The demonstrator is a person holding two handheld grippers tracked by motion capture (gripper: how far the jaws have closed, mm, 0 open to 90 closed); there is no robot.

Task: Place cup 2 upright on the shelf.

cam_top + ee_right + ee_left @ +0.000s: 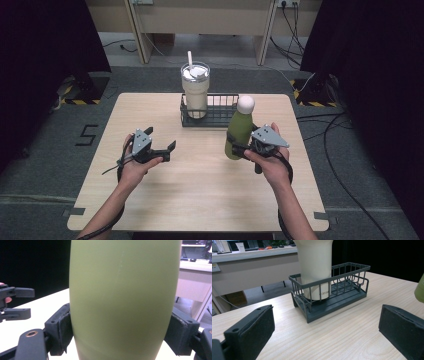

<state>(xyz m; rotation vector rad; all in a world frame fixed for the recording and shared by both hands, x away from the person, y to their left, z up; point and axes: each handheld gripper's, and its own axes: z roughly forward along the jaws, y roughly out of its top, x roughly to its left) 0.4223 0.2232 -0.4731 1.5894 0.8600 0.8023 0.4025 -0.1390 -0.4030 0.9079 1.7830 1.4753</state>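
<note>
Table edges: the wooden table [200, 195] has a wide bare stretch between the two hands and toward its near edge; its far edge runs just behind the wire basket [220, 119].
Open room: the right half of the basket is unfilled, as the left gripper view shows; bare wood lies in front of it.
Basket: dark wire basket [342, 287] at the far middle of the table, long side facing the person.
Tumbler: a cream tumbler [195, 90] with lid and straw stands upright in the basket's left half [315, 270].
In the way: the tumbler takes up the left compartment; the basket's front rail rises between the bottle and the free space.
Bottle: green bottle [239, 131] with a white cap, upright, just in front of the basket's right end and close to it.
Right gripper: the right gripper [243, 149] is clamped on the bottle's lower body, one pad pressing each side [125, 300].
Left gripper: the left gripper [168, 149] has its jaws spread wide with nothing between them, over bare wood, well apart from the bottle and pointing at the basket.
</note>
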